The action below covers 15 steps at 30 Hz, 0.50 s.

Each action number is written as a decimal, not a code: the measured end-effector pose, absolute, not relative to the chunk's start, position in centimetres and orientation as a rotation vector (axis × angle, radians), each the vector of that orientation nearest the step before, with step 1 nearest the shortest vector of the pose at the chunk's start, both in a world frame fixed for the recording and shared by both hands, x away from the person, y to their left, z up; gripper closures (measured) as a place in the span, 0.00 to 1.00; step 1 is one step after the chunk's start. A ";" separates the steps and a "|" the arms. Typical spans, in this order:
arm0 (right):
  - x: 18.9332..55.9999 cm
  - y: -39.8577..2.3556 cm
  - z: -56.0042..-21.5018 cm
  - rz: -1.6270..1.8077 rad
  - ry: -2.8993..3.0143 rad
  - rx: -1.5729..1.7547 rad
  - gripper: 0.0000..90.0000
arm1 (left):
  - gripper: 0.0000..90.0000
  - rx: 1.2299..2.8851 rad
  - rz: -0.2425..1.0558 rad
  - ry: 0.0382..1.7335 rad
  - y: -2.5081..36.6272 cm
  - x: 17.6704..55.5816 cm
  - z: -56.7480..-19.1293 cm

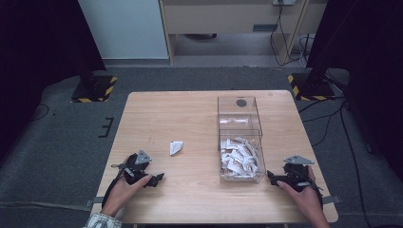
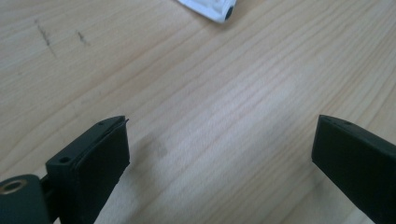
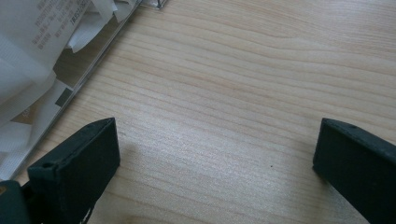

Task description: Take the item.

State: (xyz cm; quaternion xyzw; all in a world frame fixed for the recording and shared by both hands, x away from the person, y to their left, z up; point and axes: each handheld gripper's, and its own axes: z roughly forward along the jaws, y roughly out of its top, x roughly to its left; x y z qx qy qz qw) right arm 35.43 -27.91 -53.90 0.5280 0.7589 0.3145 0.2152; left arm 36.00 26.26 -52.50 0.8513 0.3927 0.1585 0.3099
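We find the work well advanced: the clear box [image 1: 240, 140] on the right half of the table [image 1: 190, 118] already holds a heap of white packets [image 1: 239, 157], while one white packet [image 1: 176, 147] lies alone on the bare wood, left of the box and well apart from it. We judge that this single packet is what remains to be brought to the box.

The left gripper [image 1: 159, 177] rests low near the table's front left, held in the left hand [image 1: 129, 184] and pointing toward the centre; its jaws stand wide apart with nothing between them, and in the left gripper view the lone packet [image 2: 210, 8] sits ahead at the top edge. The right gripper [image 1: 270, 175] lies at the box's near right corner, held in the right hand [image 1: 304, 192]; its jaws are likewise spread and empty, with the box wall [image 3: 93, 65] just beside
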 end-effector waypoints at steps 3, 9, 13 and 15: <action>35.4 -27.9 -53.9 0.873 2.102 1.465 0.01 | 0.04 2.259 0.417 1.052 26.9 35.6 -52.8; 35.4 -27.9 -53.9 0.873 2.103 1.463 0.01 | 0.04 2.236 0.419 1.091 28.0 35.5 -52.9; 35.4 -27.9 -53.9 0.872 2.102 1.466 0.01 | 0.02 2.218 0.410 1.097 28.2 35.5 -53.1; 35.4 -27.9 -53.9 0.872 2.103 1.465 0.01 | 0.01 2.208 0.410 1.091 28.2 35.5 -53.2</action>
